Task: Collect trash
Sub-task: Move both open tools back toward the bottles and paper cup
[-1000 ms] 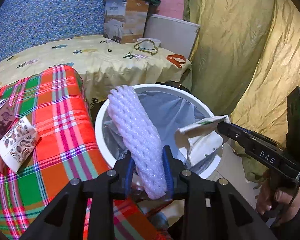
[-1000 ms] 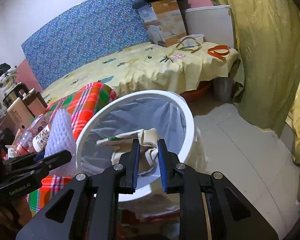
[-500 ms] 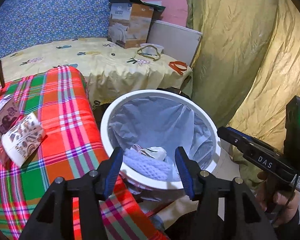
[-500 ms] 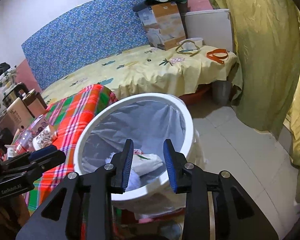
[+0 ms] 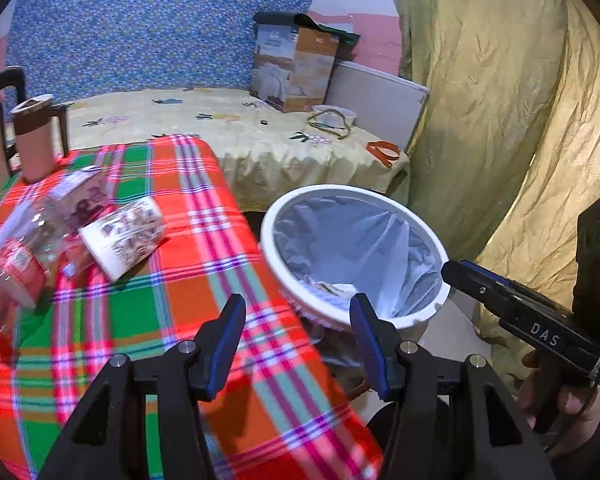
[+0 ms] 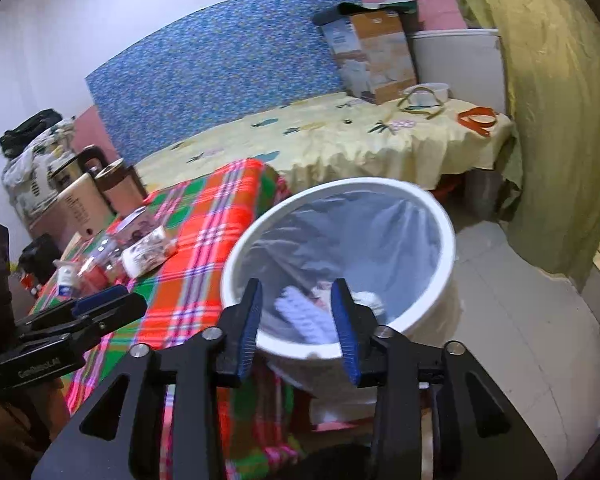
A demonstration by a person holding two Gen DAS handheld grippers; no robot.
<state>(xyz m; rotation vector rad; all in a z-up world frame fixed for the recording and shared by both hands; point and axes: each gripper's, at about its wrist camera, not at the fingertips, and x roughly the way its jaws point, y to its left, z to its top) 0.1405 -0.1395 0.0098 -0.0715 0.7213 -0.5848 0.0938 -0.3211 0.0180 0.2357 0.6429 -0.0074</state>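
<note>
My left gripper [image 5: 298, 344] is spread wide w/ nothing in it, over the plaid tabletop [image 5: 188, 280] edge next to the bin [image 5: 440, 304]. Right gripper [image 6: 298, 320] also released, empty, hanging over the bin's near rim. Foam net [image 6: 308, 316] and crumpled paper [image 6: 366, 300] lie inside the bin on the liner. More trash on the tabletop, well apart from both grippers: paper cup [image 5: 122, 236] on its side, clear wrapper [image 5: 48, 224] and red pack [image 5: 18, 272] just beside it. Mug [image 5: 34, 136] stands at the far edge.
</note>
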